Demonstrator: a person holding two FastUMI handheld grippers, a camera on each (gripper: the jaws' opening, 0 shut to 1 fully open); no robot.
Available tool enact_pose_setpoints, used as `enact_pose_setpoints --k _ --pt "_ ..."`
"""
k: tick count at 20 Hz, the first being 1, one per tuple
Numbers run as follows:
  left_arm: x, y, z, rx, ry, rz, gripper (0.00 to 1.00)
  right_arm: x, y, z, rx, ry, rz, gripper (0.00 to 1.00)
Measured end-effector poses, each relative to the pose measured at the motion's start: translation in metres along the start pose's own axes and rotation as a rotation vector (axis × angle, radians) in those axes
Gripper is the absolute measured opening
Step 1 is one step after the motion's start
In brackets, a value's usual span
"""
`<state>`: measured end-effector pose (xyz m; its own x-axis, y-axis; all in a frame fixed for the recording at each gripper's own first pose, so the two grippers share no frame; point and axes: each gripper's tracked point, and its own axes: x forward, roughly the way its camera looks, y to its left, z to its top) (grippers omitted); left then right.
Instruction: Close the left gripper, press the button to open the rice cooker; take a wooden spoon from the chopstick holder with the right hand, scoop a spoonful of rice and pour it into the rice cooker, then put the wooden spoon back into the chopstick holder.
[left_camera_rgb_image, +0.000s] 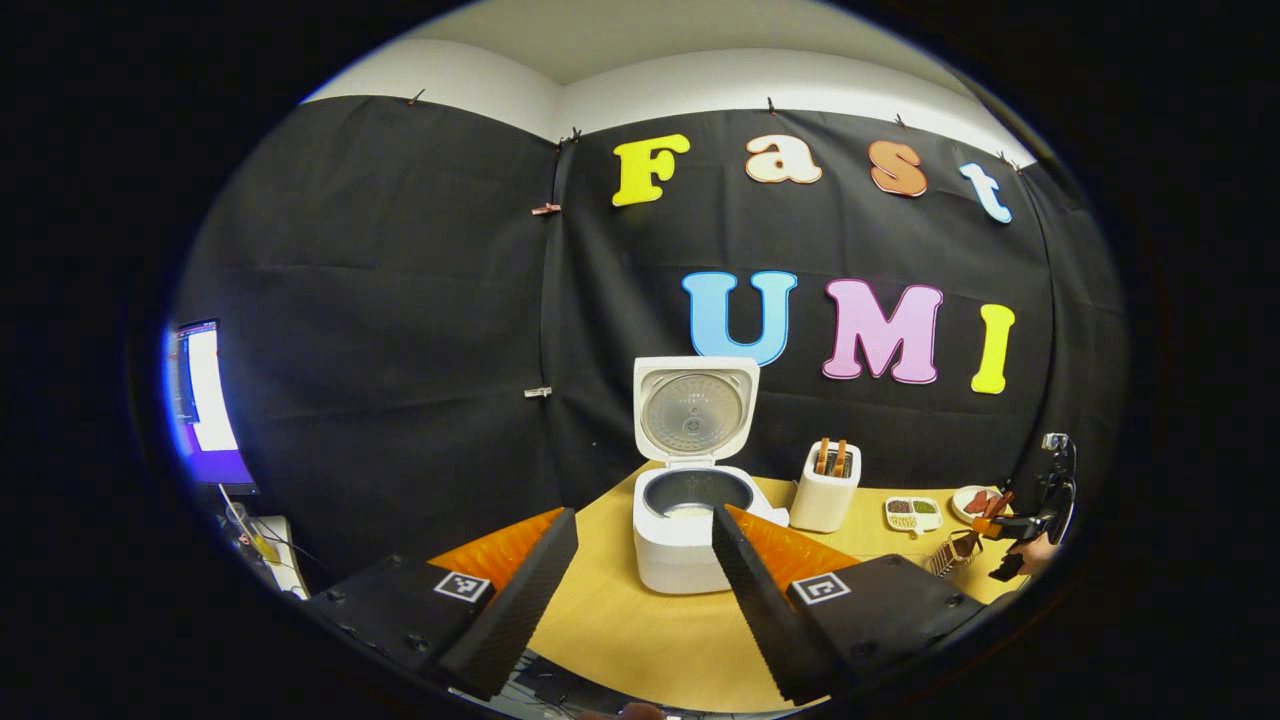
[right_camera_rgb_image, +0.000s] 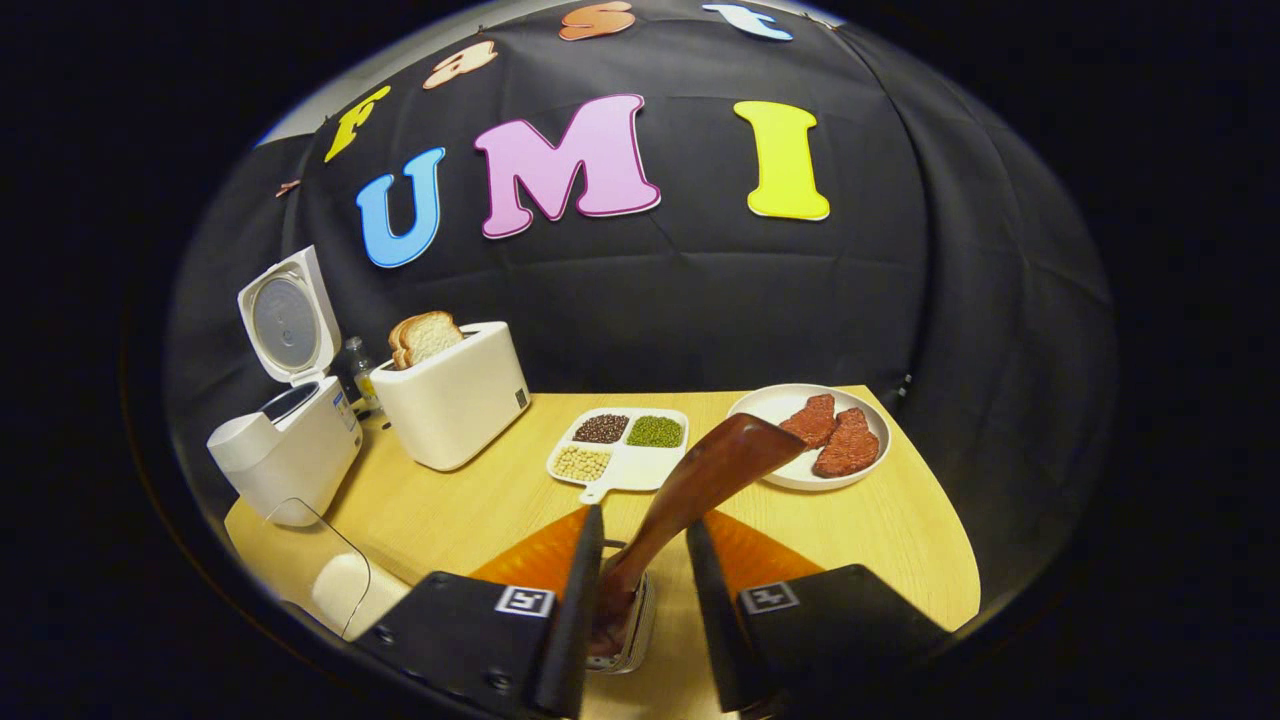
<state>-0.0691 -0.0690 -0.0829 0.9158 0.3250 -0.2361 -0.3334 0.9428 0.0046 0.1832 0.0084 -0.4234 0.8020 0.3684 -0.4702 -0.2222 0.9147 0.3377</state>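
Right hand-held gripper (right_camera_rgb_image: 640, 590) spread around wooden spoon (right_camera_rgb_image: 700, 480) standing in chopstick holder (right_camera_rgb_image: 625, 630) at desk (right_camera_rgb_image: 480, 510) front edge. Left hand-held gripper (left_camera_rgb_image: 640, 570) spread, facing open rice cooker (left_camera_rgb_image: 690, 500).

Gripper hardware, both units
Left gripper (left_camera_rgb_image: 640, 580) and right gripper (right_camera_rgb_image: 640, 600) are each showing two black blocky bodies, screws along edges, a square black-and-white tag, and ribbed wedge fingers.

Glossy dark wooden spoon (right_camera_rgb_image: 700, 480), smooth white plastic rice cooker (left_camera_rgb_image: 690, 540) with metallic inner lid, matt pale wood table (right_camera_rgb_image: 480, 510).
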Motion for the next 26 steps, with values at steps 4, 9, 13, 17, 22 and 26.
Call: enact_pose_setpoints --k 4,9,13,17,22,26 --pt "-0.001 0.003 -0.006 -0.022 0.016 -0.002 0.94 -0.003 0.013 -0.010 0.048 0.042 0.054 0.33" --pt "-0.006 0.015 -0.013 -0.046 0.028 0.020 0.94 -0.004 0.029 -0.022 0.110 0.078 0.120 0.24" --pt "-0.011 0.022 -0.013 -0.065 0.030 0.025 0.94 0.000 0.031 -0.020 0.132 0.081 0.094 0.17" --pt "-0.013 0.030 -0.012 -0.057 0.029 0.028 0.94 -0.011 0.028 -0.002 0.090 0.035 0.077 0.18" --pt "-0.009 0.043 -0.008 -0.012 0.018 0.008 0.94 -0.026 0.026 0.048 0.070 -0.069 0.037 0.17" --pt "0.004 0.055 -0.008 -0.017 0.018 -0.023 0.94 -0.045 0.039 0.085 0.025 -0.135 0.024 0.18"
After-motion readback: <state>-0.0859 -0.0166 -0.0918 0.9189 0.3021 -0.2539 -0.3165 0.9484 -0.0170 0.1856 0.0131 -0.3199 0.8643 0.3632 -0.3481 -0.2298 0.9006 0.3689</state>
